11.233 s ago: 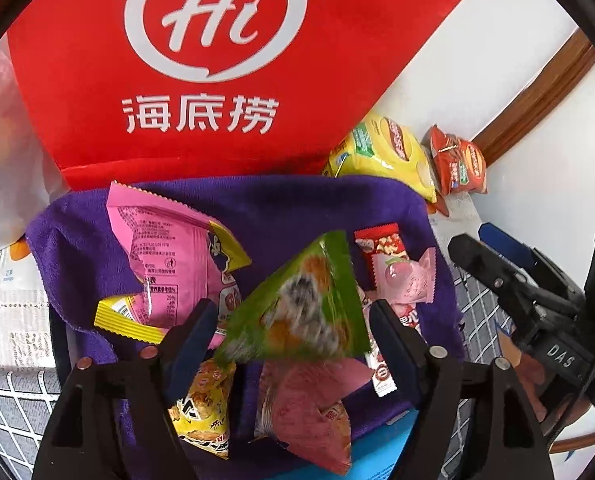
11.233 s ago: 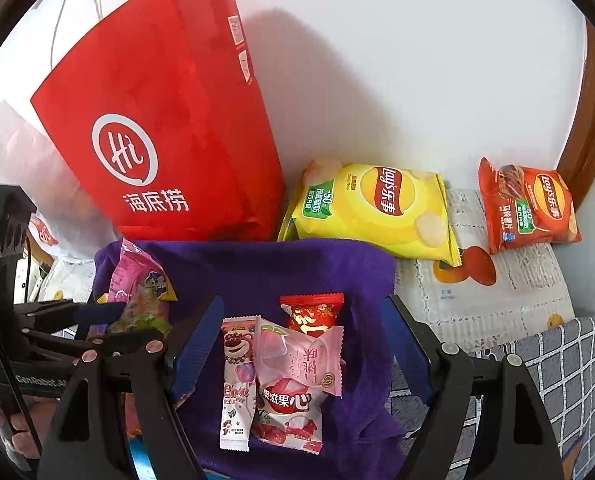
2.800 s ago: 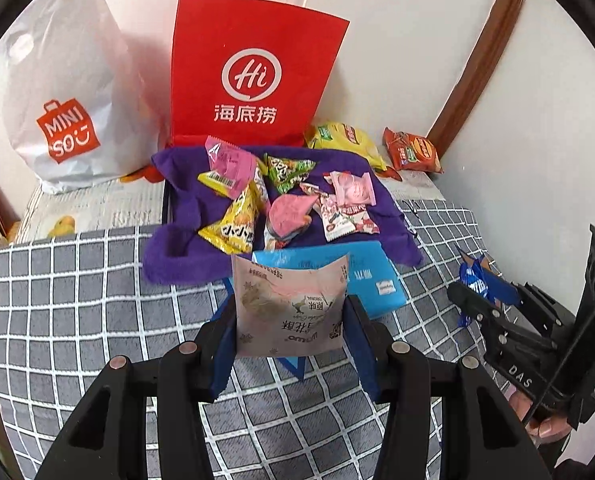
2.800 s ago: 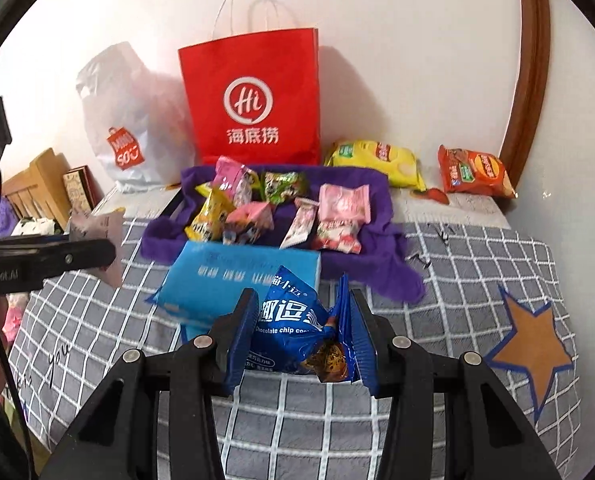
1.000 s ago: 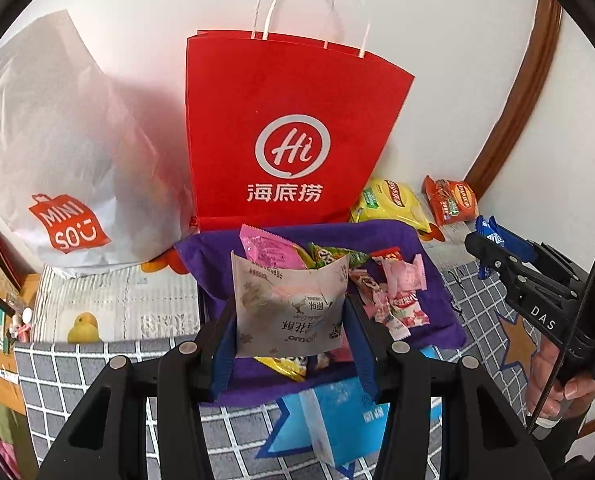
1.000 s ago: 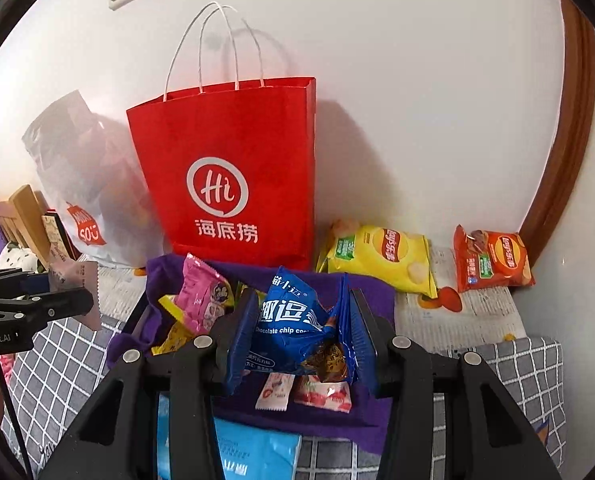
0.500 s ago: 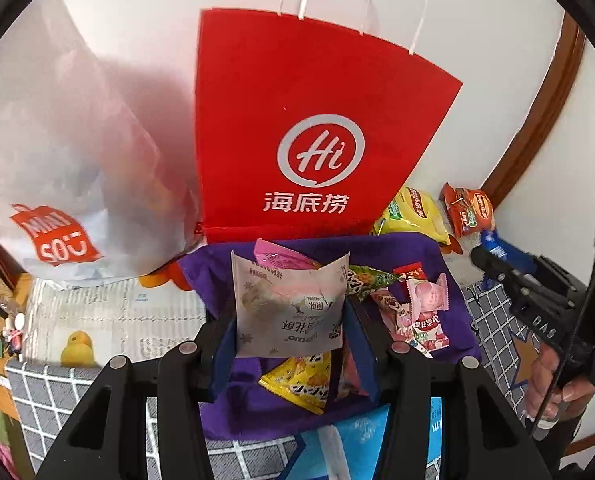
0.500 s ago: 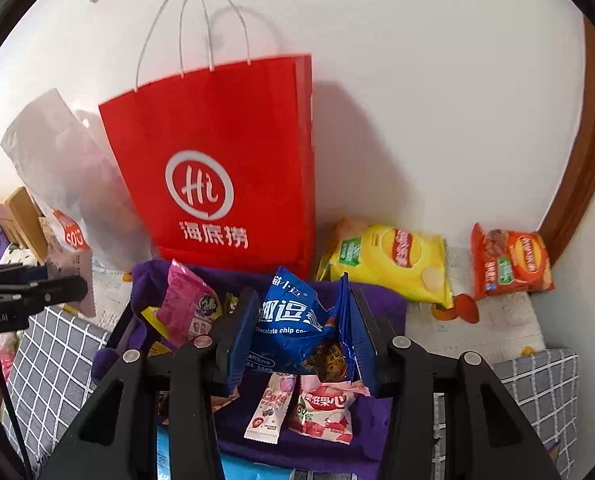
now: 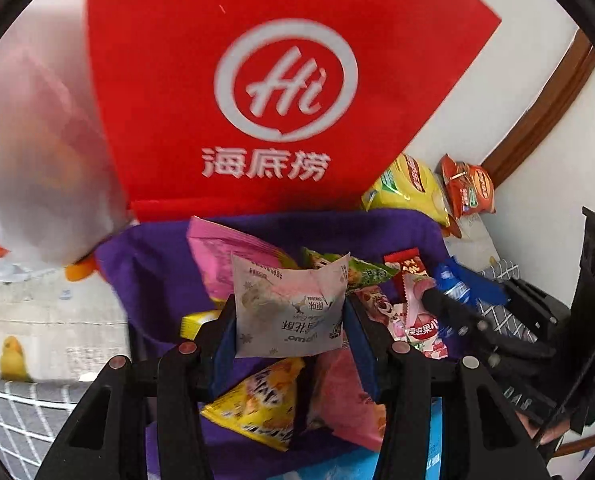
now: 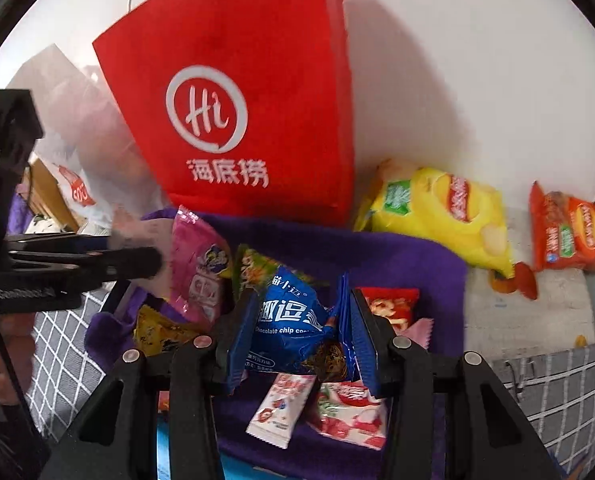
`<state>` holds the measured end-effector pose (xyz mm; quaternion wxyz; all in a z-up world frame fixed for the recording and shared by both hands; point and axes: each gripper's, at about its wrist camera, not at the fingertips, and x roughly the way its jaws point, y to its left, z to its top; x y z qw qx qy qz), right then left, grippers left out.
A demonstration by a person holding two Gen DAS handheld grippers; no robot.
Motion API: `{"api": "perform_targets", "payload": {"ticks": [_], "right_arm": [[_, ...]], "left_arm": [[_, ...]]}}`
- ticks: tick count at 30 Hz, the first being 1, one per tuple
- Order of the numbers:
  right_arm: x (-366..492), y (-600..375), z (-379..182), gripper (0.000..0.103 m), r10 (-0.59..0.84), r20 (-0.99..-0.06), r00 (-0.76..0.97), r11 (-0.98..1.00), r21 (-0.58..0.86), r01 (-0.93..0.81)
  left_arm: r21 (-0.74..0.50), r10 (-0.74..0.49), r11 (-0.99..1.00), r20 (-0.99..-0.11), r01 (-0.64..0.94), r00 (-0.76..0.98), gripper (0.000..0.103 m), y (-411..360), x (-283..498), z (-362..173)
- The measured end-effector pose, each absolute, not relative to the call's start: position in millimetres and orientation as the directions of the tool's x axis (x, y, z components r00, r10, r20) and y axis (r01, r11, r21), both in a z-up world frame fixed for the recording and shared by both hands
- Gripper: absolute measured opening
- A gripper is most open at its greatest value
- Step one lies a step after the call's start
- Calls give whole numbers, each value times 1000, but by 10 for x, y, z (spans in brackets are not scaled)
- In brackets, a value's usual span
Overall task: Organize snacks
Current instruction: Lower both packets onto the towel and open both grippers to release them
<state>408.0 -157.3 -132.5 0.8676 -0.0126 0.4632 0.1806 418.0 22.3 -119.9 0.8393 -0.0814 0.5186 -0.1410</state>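
Purple cloth (image 9: 157, 280), left gripper (image 9: 289, 322) clenching pale packet (image 9: 287, 308), right gripper (image 10: 301, 336) clenching blue packet (image 10: 285, 320)

Red paper bag (image 9: 281, 92) stands upright across top of frame, blocks path beyond purple cloth (image 9: 145, 280). Bare cloth at left-centre of left wrist view (only open patch). Snack packets (image 9: 253, 396) crowd lower centre. White plastic bag (image 9: 37, 168) closes upper left.
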Motion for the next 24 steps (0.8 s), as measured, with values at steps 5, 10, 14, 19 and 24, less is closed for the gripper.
{"api": "perform_targets", "payload": {"ticks": [5, 10, 14, 19, 24], "right_arm": [[4099, -1492, -1468, 46, 282, -832, 478, 932, 120, -342], [4155, -1529, -1598, 46, 252, -855, 453, 942, 109, -318], [4182, -1571, -1644, 47, 239, -862, 447, 947, 107, -301], [4171, -1562, -1686, 49, 230, -867, 441, 948, 97, -304], [4179, -1548, -1701, 53, 227, -869, 439, 946, 90, -311]], "left_arm": [[-277, -319, 947, -865, 163, 388, 49, 127, 4226, -1356], [-281, -326, 944, -868, 172, 374, 51, 115, 4228, -1412], [-278, -324, 945, -870, 175, 371, 51, 93, 4254, -1433], [-273, -322, 945, -872, 181, 369, 51, 78, 4259, -1438], [-281, -330, 942, -872, 182, 361, 52, 87, 4271, -1443]]}}
